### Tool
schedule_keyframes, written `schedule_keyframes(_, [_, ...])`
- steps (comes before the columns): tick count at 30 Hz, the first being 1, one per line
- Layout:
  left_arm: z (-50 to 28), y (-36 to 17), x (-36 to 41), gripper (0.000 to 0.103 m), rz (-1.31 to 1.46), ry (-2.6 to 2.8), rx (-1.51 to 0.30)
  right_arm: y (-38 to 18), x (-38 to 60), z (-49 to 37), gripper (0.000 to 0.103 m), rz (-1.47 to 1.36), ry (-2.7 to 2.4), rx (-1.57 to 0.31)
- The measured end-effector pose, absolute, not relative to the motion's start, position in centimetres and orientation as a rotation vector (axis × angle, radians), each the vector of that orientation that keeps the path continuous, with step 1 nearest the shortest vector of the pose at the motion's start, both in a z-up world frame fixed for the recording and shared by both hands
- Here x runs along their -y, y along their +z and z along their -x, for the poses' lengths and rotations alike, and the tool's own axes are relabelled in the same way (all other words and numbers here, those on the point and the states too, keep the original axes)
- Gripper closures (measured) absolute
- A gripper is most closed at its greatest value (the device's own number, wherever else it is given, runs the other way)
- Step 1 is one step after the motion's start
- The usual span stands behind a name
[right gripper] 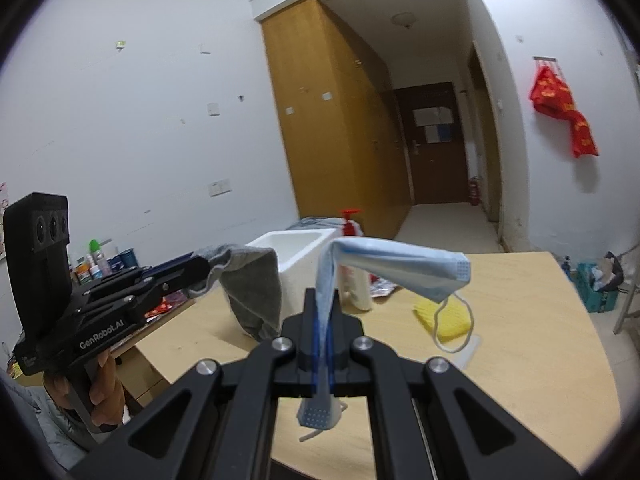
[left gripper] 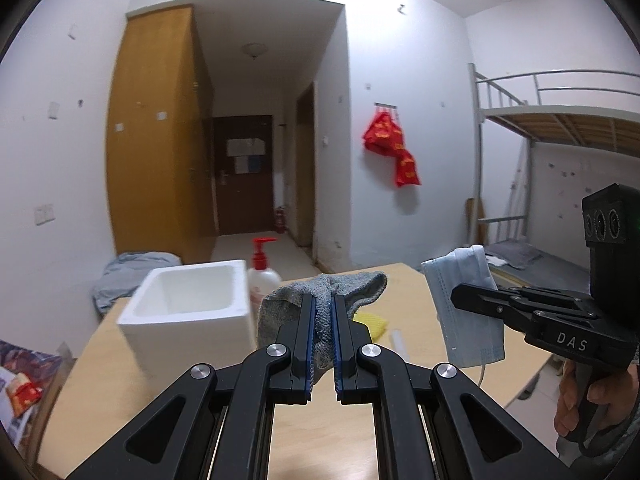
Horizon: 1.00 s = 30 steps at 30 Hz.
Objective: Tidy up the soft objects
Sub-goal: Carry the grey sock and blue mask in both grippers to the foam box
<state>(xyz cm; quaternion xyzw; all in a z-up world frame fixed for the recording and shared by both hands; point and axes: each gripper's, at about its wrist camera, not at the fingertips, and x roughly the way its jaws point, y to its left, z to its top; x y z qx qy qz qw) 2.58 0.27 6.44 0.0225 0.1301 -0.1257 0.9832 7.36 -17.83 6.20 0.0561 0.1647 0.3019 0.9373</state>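
My left gripper is shut on a grey sock and holds it above the wooden table. The sock also shows in the right wrist view, hanging from the left gripper. My right gripper is shut on a light blue face mask, held up above the table; in the left wrist view the mask hangs from the right gripper. A white foam box stands open on the table's far left, also in the right wrist view.
A lotion pump bottle with a red top stands behind the box. A yellow cloth lies on the table. A bunk bed is at the right, a wardrobe at the left.
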Motion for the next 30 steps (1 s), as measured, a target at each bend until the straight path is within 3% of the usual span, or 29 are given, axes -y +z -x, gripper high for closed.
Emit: schedule_keyframes(30, [-1.9,6.7,-7.9,0.095,0.045,0.086,-0.257,6.7,10.3,-10.3,0.098,-0.044,0.902,-0.357])
